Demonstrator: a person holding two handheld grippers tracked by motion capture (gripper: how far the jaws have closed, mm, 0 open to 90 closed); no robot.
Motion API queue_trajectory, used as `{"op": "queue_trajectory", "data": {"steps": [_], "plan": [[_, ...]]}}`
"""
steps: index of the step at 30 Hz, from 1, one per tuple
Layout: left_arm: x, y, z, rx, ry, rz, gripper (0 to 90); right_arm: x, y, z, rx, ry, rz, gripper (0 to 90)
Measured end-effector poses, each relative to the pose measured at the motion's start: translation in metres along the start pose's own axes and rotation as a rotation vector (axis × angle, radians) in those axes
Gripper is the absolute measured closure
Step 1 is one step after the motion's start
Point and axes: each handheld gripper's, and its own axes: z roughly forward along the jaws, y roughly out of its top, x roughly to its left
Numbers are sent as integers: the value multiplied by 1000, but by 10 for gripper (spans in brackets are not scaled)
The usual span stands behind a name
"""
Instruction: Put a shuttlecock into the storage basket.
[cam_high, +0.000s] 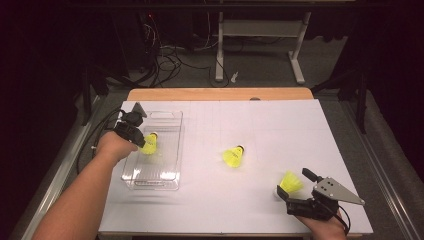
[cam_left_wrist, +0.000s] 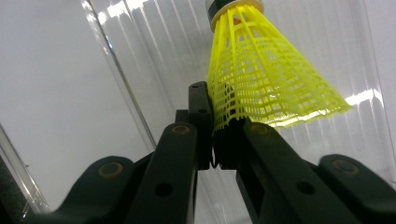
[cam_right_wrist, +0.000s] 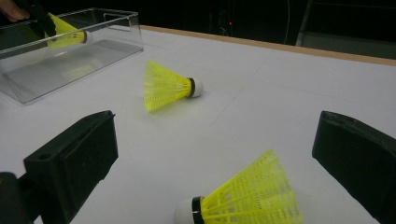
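The left gripper pinches a yellow plastic mesh shuttlecock by its skirt over the clear plastic bin (cork pointing away). The right gripper gapes wide around another yellow shuttlecock lying on the white table.

The white table carries a clear bin and two yellow shuttlecocks.

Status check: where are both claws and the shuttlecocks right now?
Left claw shut on shuttlecock, over clear bin. Right claw open, second shuttlecock lying between the jaws. Third shuttlecock mid-table, nothing blocking.
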Motion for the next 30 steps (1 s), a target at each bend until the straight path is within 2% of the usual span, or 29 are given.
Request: {"op": "queue_trajectory", "data": {"steps": [10, 18, 20, 25, 28, 30], "plan": [[1, 1, 5, 20, -6, -1, 858, 1, 0, 0, 1, 3, 0, 8], [1, 2, 5, 10, 5, -1, 854, 1, -1, 1, 7, 5, 0, 9], [0, 2, 5, -1, 13, 6, 877, 1, -1, 1, 7, 5, -1, 9], [0, 4, 7, 3, 0, 3, 880, 1, -1, 1, 6, 2, 2, 9], [0, 5, 8, 5, -3, 1, 865, 1, -1, 1, 7, 2, 0, 9], [-1, 6, 8, 8, -17, 5, 817, 0, -1, 1, 7, 2, 0, 9]]}}
